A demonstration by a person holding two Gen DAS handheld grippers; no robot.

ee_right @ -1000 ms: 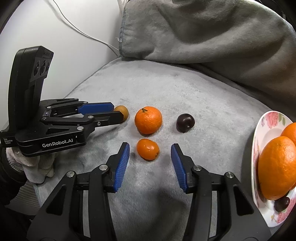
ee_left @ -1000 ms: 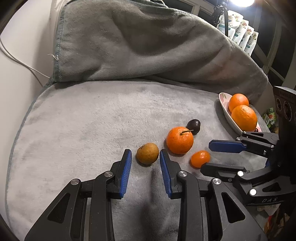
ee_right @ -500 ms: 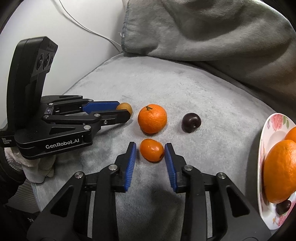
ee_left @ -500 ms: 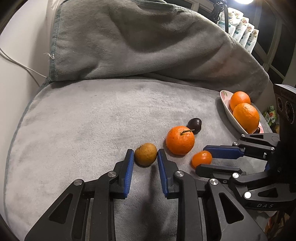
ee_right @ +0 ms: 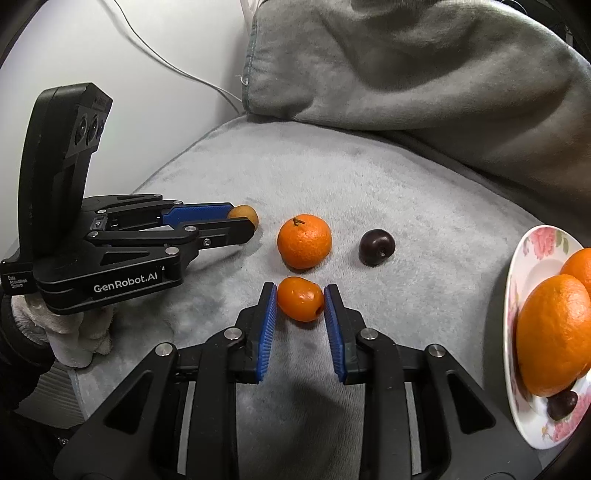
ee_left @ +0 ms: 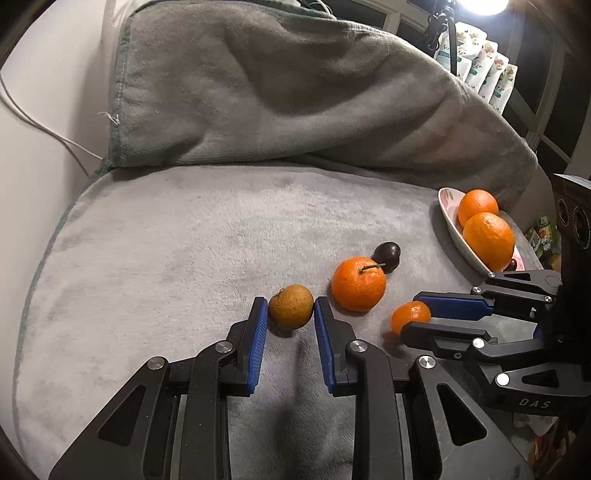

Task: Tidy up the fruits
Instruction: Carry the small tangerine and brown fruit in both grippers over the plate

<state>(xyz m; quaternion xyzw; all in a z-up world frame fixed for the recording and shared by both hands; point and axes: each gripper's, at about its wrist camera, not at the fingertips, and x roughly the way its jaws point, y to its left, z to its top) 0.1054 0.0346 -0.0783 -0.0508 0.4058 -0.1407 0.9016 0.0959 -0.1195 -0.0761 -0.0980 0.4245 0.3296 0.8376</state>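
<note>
On the grey blanket (ee_left: 184, 258), the left gripper (ee_left: 290, 314) pinches the brownish fruit (ee_left: 290, 306) and the right gripper (ee_right: 300, 301) pinches the small mandarin (ee_right: 300, 299), both just closed, with the flowered plate (ee_right: 532, 266) far to their right.

— What sort of place is this?
— A home, after dark. A soft grey fleece blanket (ee_left: 207, 236) covers a cushioned seat, and a flowered plate (ee_right: 532, 266) of fruit sits on it.
— Anything else?
— Dark window panes (ee_left: 532, 74) behind packets (ee_left: 480, 55), under a bright lamp (ee_left: 480, 5).
</note>
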